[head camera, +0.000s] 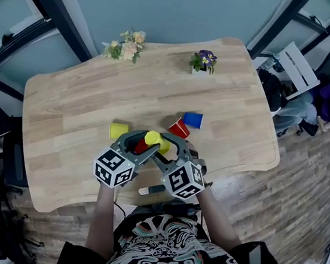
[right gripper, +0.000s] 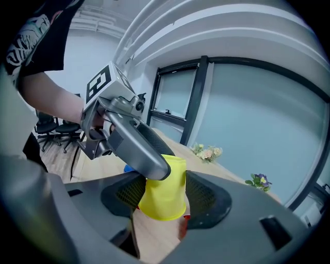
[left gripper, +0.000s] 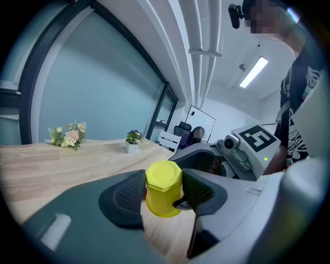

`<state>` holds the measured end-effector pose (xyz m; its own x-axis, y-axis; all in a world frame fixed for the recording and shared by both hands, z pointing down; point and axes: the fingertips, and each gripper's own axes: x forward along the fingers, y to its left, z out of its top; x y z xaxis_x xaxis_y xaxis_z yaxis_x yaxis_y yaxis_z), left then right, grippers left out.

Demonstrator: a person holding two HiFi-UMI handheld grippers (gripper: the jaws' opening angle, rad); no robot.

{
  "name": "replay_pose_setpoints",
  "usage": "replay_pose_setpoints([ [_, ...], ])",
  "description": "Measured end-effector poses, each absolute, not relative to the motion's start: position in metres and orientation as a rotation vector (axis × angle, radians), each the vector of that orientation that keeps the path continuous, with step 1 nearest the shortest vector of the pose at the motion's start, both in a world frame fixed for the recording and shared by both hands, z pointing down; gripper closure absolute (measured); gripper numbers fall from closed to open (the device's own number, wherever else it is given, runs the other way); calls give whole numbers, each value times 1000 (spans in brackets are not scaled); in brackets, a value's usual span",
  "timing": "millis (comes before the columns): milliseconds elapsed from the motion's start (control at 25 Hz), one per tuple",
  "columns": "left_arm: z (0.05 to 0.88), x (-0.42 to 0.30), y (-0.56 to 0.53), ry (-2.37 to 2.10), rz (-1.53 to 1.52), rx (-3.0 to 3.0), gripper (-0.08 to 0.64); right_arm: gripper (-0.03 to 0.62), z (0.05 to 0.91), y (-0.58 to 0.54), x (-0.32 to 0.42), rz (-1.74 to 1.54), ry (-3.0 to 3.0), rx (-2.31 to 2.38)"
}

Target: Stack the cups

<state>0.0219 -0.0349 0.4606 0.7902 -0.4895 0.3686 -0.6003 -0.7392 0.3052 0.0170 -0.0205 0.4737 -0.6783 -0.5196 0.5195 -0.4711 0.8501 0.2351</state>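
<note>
Left claw [left gripper: 164, 198] and right claw [right gripper: 162, 198] both squeeze the yellow cup [head camera: 152, 138] — I'd push it straight onto the seven-o'clock red cup [head camera: 141, 147].

I am looking for words and numbers, but I am not finding any I can read. The marker cubes [head camera: 114, 167] [head camera: 185, 181] are showing only black-and-white squares.

A pale wooden bench [head camera: 83, 111] stands on a wood floor [head camera: 247, 196]. Near its far edge sit a flower bunch [head camera: 125, 46], left, and a small purple-flowered pot plant [head camera: 203, 61], right.
</note>
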Motion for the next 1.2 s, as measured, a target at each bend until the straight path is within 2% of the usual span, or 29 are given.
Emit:
replay_pose_setpoints([
  [960,458,42,-28,-628,350,2596,355,353,488,-23,37,-77,-2416,712],
  [1040,458,41,-28,-631,333,2590,367,353,491,-24,39,-71,-2409,716],
  [1080,458,40,-28,-639,322,2586,431,353,492,-24,40,-64,-2408,720],
  [1200,458,38,-30,-654,309,2586,445,357,495,-24,41,-34,-2413,735],
])
